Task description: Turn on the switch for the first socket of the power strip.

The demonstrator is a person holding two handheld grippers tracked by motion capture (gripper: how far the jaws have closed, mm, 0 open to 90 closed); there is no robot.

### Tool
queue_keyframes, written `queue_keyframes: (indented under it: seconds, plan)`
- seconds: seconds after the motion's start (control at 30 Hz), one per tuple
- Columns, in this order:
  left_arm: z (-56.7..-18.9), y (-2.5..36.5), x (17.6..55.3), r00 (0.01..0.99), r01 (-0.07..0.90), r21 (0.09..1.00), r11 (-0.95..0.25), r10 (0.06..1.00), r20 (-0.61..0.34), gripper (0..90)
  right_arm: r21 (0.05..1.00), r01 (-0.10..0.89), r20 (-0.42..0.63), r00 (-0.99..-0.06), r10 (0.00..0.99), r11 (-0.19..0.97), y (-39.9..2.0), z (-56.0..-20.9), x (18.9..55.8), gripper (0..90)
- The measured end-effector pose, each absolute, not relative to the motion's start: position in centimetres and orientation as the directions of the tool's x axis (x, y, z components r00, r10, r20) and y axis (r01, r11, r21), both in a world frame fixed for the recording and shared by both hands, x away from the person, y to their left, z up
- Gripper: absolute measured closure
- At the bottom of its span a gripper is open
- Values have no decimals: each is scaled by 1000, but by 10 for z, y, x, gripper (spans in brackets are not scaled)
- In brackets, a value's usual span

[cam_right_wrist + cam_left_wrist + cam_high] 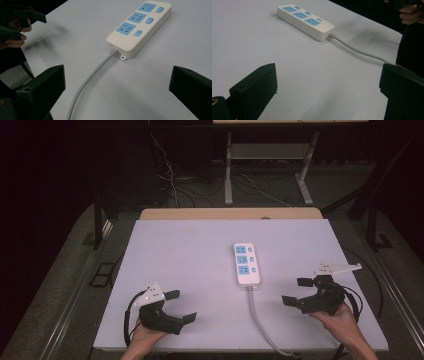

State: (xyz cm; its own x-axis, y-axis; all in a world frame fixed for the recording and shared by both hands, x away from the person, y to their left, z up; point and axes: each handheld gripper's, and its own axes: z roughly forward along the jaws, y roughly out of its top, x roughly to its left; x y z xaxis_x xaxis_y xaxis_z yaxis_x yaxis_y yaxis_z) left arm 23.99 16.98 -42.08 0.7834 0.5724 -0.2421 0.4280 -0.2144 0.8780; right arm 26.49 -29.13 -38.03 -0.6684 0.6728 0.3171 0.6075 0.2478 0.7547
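Observation:
A white power strip (247, 264) with three blue sockets and three blue switches lies flat near the middle of the white table (190, 270); it also appears in the left gripper view (305, 21) and the right gripper view (140, 26). Its grey cable (260, 320) runs toward the front edge and drops off it. My left gripper (180, 306) rests at the front left, open, nothing between its jaws. My right gripper (296, 291) sits at the front right of the strip, open and empty, jaws pointing left toward the cable (87, 80).
Behind the table stand a wooden board edge (230, 213) and a metal desk frame (267, 165) with loose wires on the dark floor. Black rails run along both sides of the table. The other hand and gripper (17, 22) appear far off in the right gripper view.

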Motion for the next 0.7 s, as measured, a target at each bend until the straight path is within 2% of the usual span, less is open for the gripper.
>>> queue_keyframes:
  seconds: [0.4, 0.7]
  plan:
    - [-421, 170, 240, 781, 434, 873, -222, 575, -243, 1, 762, 614, 338, -649, 682, 206, -303, -405, 241, 1]
    - [-422, 170, 241, 782, 437, 870, -228, 575, -241, 1, 753, 626, 347, -637, 688, 200, -304, -422, 237, 1]
